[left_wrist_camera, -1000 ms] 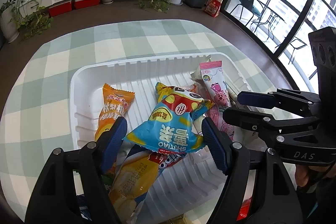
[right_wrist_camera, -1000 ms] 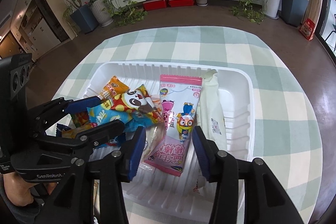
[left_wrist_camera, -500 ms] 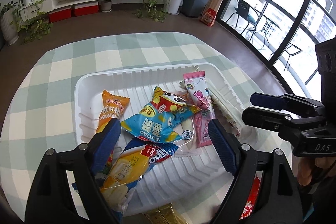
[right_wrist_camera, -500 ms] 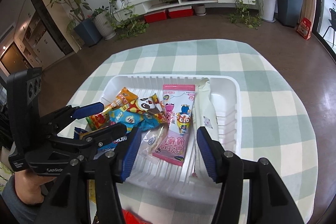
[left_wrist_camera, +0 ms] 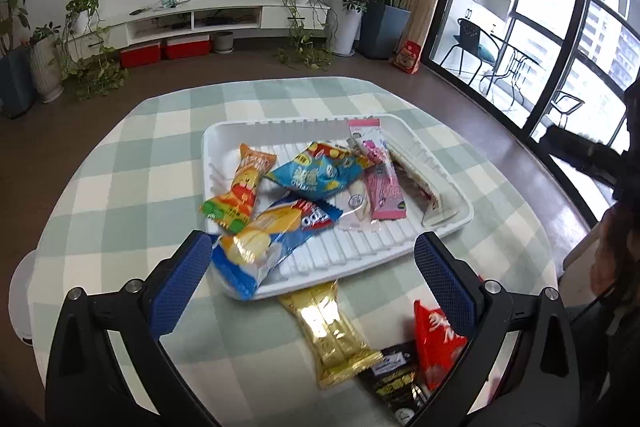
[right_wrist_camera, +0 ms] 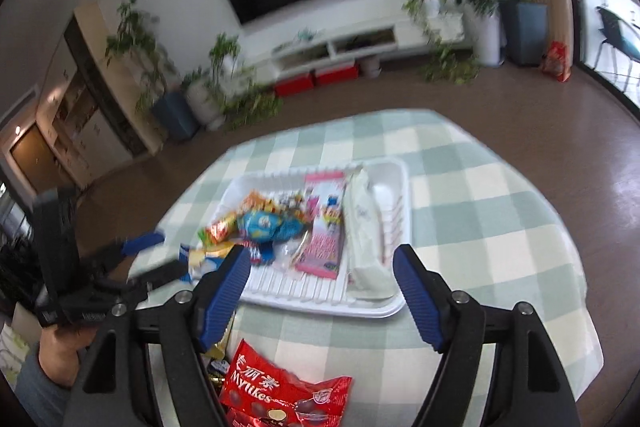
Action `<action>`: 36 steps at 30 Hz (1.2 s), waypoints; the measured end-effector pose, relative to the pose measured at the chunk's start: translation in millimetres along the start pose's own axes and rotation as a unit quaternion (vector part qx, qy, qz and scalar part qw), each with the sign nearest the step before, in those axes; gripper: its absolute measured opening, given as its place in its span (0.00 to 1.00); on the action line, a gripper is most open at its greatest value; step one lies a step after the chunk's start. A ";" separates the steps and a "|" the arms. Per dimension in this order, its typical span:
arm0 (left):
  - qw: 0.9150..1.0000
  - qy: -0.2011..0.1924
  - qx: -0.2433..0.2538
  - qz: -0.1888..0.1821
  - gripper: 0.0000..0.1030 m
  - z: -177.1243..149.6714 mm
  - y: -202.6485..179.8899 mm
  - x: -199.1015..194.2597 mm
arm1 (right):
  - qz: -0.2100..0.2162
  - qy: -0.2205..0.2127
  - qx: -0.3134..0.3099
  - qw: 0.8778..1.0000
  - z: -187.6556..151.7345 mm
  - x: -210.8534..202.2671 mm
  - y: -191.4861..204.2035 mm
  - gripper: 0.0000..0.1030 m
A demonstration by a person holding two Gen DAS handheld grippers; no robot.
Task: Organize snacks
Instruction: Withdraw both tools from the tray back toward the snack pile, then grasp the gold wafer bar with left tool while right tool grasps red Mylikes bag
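Glossy crinkled snack packets (left_wrist_camera: pixel 304 175) lie heaped in a ribbed white plastic tray (left_wrist_camera: pixel 360 251) on the checked surface (left_wrist_camera: pixel 120 187); the blurred pink packet (right_wrist_camera: pixel 324 227) seemingly lies lengthwise. Left tool (left_wrist_camera: pixel 312 267) and right tool (right_wrist_camera: pixel 320 283) are opening, empty.

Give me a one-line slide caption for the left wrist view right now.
Left gripper, jaws opening and empty, over a white tray of snack packets; gold, red and black packets lie outside it.

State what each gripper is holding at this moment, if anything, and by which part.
Nothing is held. The left gripper and right gripper both have their jaws opening with nothing clamped between them; the snack packets lie loose in the white tray and on the checked cloth.
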State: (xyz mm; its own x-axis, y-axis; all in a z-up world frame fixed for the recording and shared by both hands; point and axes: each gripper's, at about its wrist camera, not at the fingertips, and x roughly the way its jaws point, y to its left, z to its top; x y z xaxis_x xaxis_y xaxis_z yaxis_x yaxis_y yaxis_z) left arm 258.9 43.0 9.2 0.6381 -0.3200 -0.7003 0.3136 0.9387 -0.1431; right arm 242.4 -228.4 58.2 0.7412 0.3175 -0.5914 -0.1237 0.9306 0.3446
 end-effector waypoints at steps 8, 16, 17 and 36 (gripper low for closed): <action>0.997 0.050 -0.059 -0.014 1.00 -48.9 9.6 -4.7 | -0.071 -0.140 -0.006 0.988 -14.4 -55.6 -7.8 0.87; 0.996 0.074 -0.039 0.010 1.00 -47.2 -2.3 14.1 | -0.093 -0.126 0.004 0.988 -30.2 -67.8 -20.4 0.88; 0.996 0.078 -0.038 0.013 1.00 -47.2 -3.6 18.3 | -0.090 -0.119 0.005 0.989 -34.7 -67.3 -22.0 0.88; 0.991 0.129 -0.022 0.044 0.64 -40.8 3.0 77.9 | 0.028 0.136 -0.191 0.972 -90.3 2.2 40.7 0.78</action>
State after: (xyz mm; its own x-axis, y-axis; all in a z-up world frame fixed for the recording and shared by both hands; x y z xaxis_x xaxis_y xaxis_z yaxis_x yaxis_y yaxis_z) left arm 280.9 26.1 -74.3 0.4596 -0.1992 -0.8655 0.2311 0.9678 -0.1000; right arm 179.4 -173.4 5.1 0.5311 0.3572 -0.7683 -0.4328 0.8939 0.1165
